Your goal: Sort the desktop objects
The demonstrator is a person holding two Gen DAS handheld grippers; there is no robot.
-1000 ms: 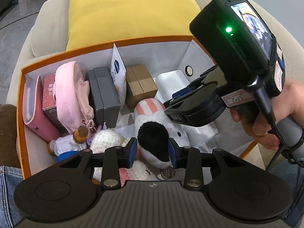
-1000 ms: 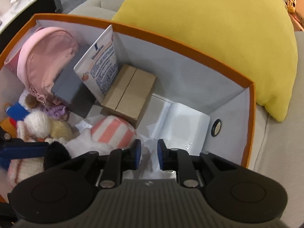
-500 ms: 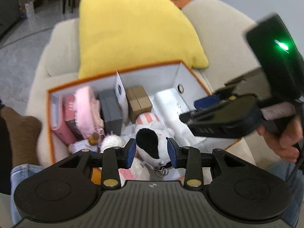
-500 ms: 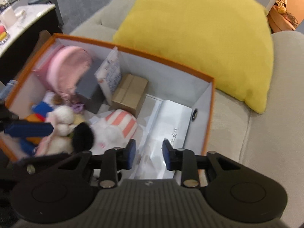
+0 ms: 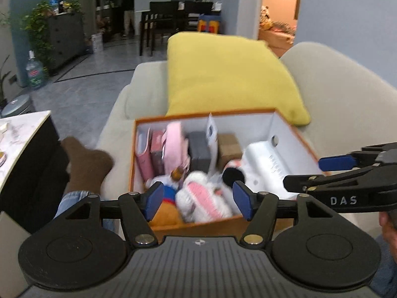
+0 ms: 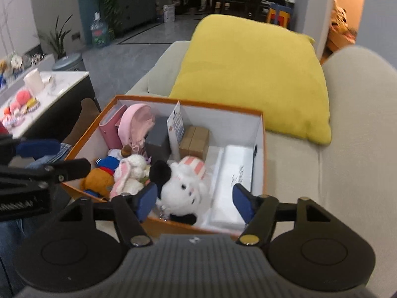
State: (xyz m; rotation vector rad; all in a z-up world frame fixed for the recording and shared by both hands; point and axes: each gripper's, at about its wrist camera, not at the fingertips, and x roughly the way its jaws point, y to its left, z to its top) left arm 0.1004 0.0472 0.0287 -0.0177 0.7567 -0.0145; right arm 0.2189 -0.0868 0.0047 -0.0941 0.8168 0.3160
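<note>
Beige sofa [image 6: 352, 129] is carrying orange box [image 6: 263, 149] at frame centre | left gripper [image 5: 198, 200] jaws are opening, empty, above box's near edge | right gripper [image 6: 194, 202] jaws are opening, empty; white plush [image 6: 183, 188] is lying in the box beyond them

**Left wrist view: both grippers above packed orange box**

Left gripper [image 5: 198, 198] in foreground, jaws opening, nothing btwn the blue pads [image 5: 153, 200]. Beyond it, orange box [image 5: 292, 134] w/ white interior sits on beige sofa [image 5: 347, 114], yellow pillow [image 5: 228, 77] just behind it. Inside, back row L to R: pink case [image 5: 145, 159], dark red box [image 5: 157, 154], pink pouch [image 5: 175, 146], grey box [image 5: 199, 151], white card [image 5: 212, 134] upright, brown carton [image 5: 229, 146]. White packet [image 5: 268, 164] along R wall. Front: plush toys, incl. white-pink bunny [image 5: 206, 198]; image blurry. Right gripper [image 5: 330, 173] enters from R edge, 1 blue pad showing, over box's R rim. Brown cushion [image 5: 85, 164] L of box.
</note>
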